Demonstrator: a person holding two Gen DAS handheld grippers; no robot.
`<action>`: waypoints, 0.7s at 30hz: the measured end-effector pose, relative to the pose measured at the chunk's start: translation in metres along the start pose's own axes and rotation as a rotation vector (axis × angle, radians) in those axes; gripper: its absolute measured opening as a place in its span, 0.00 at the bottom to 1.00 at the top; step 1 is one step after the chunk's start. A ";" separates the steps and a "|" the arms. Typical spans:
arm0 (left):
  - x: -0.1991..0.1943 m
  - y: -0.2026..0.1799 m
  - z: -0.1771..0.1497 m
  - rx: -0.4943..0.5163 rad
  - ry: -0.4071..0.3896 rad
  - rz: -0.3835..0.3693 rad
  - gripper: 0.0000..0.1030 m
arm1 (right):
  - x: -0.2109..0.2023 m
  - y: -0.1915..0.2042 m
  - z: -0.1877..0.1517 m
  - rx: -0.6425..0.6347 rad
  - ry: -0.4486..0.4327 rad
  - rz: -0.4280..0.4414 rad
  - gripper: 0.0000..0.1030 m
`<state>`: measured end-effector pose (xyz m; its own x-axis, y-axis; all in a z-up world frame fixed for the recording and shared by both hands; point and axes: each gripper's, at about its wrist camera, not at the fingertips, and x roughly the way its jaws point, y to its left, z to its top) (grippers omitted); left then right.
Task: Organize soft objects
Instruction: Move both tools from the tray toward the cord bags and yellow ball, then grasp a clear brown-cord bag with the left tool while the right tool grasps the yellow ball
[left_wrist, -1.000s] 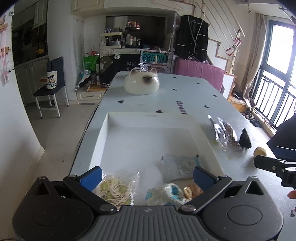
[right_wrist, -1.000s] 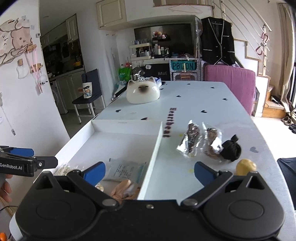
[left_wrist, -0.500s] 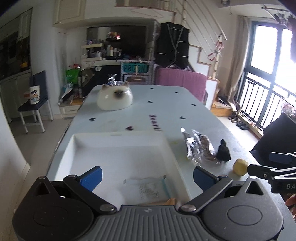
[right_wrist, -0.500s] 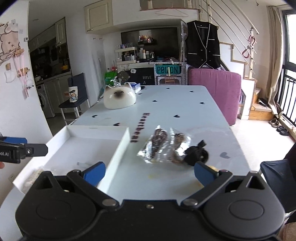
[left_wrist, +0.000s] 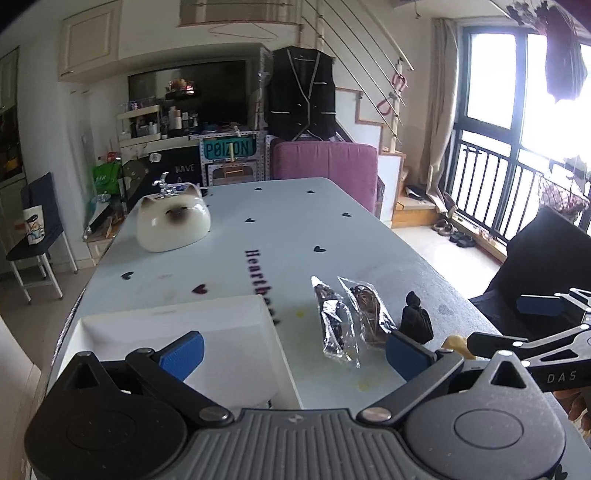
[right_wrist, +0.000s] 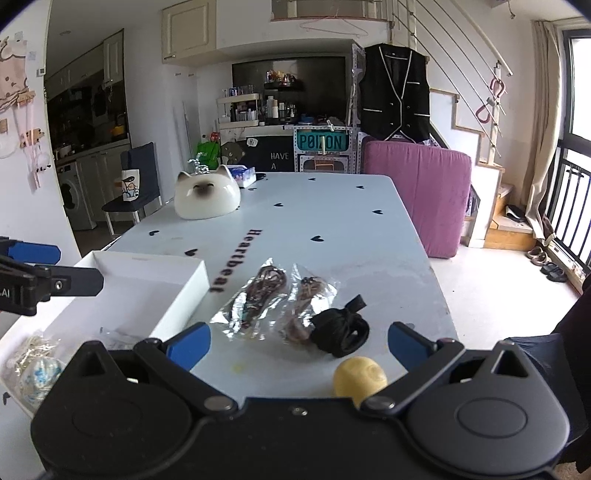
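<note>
The left gripper (left_wrist: 293, 350) hangs over the near end of the pale blue worktop (left_wrist: 288, 236) with its blue-padded fingers spread wide and nothing between them; its own dark body hides the near part of the shallow white rectangular tray (left_wrist: 221, 325), so from this view the tray's contents cannot be seen. The right gripper (right_wrist: 299, 341) is likewise spread wide and empty, held low over the loose items. Just ahead of it lie two crinkled clear plastic packets with dark brown contents (right_wrist: 273, 295), side by side and touching; what is inside them is too blurred by the wrapping to name. Against the nearer packet rests a small black bundle of knotted fabric (right_wrist: 340, 330), and just beside that, nearer the camera, sits a small round yellow soft ball (right_wrist: 360, 376), its lower edge cut off by the gripper body. In the right wrist view the tray stands left of the packets, apart from them, and a clear packet (right_wrist: 114, 334) shows at its near end, mostly hidden behind the left finger. At the far left edge a clear bag of pale stringy material with a light blue piece (right_wrist: 35, 363) is partly cut off; whether it lies in the tray or beside it cannot be told. A white cat-face dome (right_wrist: 207, 199) sits well apart at the far end.
</note>
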<state>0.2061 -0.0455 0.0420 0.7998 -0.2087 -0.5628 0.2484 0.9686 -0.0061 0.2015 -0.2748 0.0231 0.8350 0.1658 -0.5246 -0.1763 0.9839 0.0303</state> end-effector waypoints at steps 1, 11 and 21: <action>0.005 -0.002 0.002 0.002 0.004 -0.003 1.00 | 0.003 -0.005 0.000 0.004 0.002 0.001 1.00; 0.052 -0.021 0.015 0.070 0.016 -0.025 0.93 | 0.031 -0.050 -0.010 0.080 0.034 -0.031 1.00; 0.109 -0.052 0.010 0.227 0.115 -0.122 0.70 | 0.057 -0.069 -0.029 0.071 0.080 -0.061 1.00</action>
<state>0.2858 -0.1202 -0.0106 0.6923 -0.2929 -0.6594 0.4656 0.8796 0.0981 0.2459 -0.3353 -0.0336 0.7983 0.1025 -0.5935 -0.0867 0.9947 0.0552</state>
